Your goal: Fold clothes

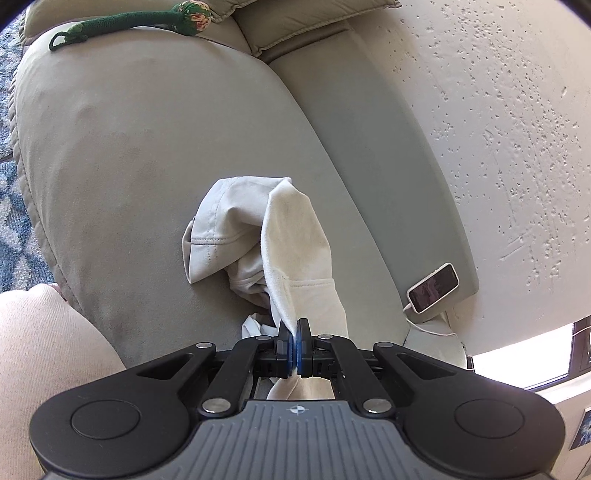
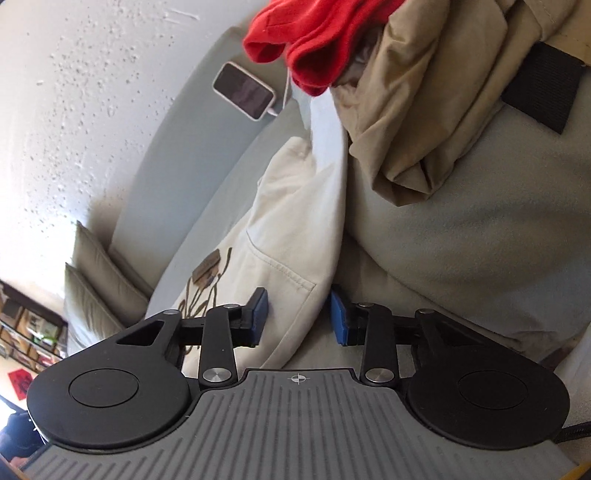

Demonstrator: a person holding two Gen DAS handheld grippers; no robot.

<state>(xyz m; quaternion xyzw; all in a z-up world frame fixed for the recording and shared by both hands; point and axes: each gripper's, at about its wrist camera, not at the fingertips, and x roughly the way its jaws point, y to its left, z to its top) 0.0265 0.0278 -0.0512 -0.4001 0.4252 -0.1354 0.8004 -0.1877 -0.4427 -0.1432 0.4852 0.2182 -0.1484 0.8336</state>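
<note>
A cream garment (image 1: 295,236) lies crumpled on the grey sofa seat (image 1: 147,147), with one fold pulled up toward the camera. My left gripper (image 1: 294,325) is shut on that raised fold, the blue pads pinching the cloth. In the right wrist view the same cream garment (image 2: 295,221), with a stitched pocket and a brown print, runs between the blue pads of my right gripper (image 2: 298,306). Those jaws stand apart around the hem corner, and the pads (image 2: 260,314) do not visibly press on it.
A red garment (image 2: 314,40) and a tan garment (image 2: 424,110) are piled on the sofa to the right. A phone (image 1: 434,288) on a white cable rests on the sofa ledge by the wall. A green knitted item (image 1: 129,26) lies at the far end. A person's beige-clad leg (image 1: 44,350) is at left.
</note>
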